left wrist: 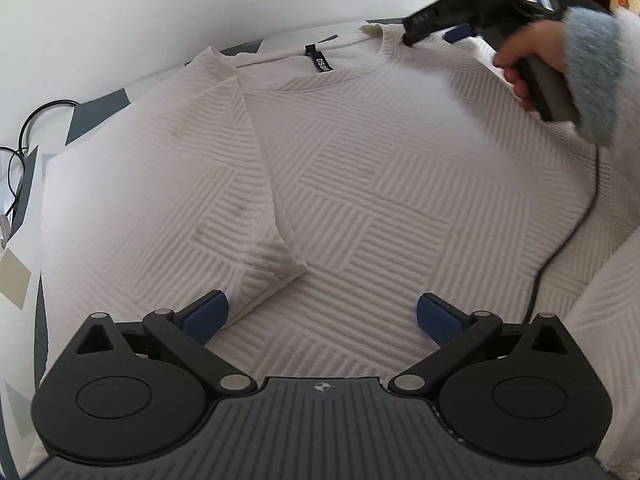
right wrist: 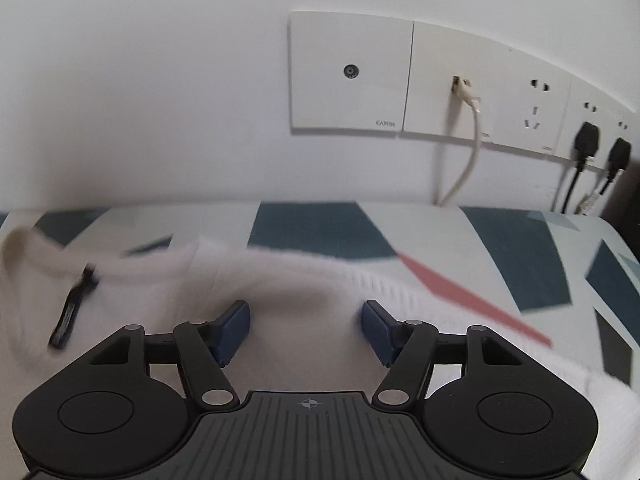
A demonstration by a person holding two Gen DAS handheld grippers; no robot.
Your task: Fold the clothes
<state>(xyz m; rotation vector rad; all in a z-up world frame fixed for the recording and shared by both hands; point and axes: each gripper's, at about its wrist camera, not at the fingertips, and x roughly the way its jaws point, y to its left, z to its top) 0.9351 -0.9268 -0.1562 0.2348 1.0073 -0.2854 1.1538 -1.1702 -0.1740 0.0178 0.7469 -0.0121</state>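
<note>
Sweater (left wrist: 380,184), a white ribbed knit, lay flat on the patterned bedcover (right wrist: 520,248), directly ahead of and beneath the left gripper (left wrist: 320,316). That gripper hovered with its blue pads spread wide and nothing between them. Its left pad (left wrist: 208,314) sat just beside the cuff of the sleeve (left wrist: 192,184), which lay folded in across the body of the garment. The collar label (left wrist: 320,65) lay far ahead of it, toward the wall.

The right gripper (right wrist: 306,330) hung over the shoulder near the neckline, jaws likewise parted and empty, with the knit blurred below them and the wall sockets (right wrist: 440,80) beyond. In the left wrist view the right hand (left wrist: 520,60) held it at the far right shoulder.

Judging by the layout, one side was folded and the other awaited. To do that well, the right gripper would need to pinch the shoulder edge through both layers, while the left took the hem on the same side, so the panel turned over as one straight line. The black cable (left wrist: 576,216) trailing across the fabric could snag the fold.

No containers were visible.
</note>
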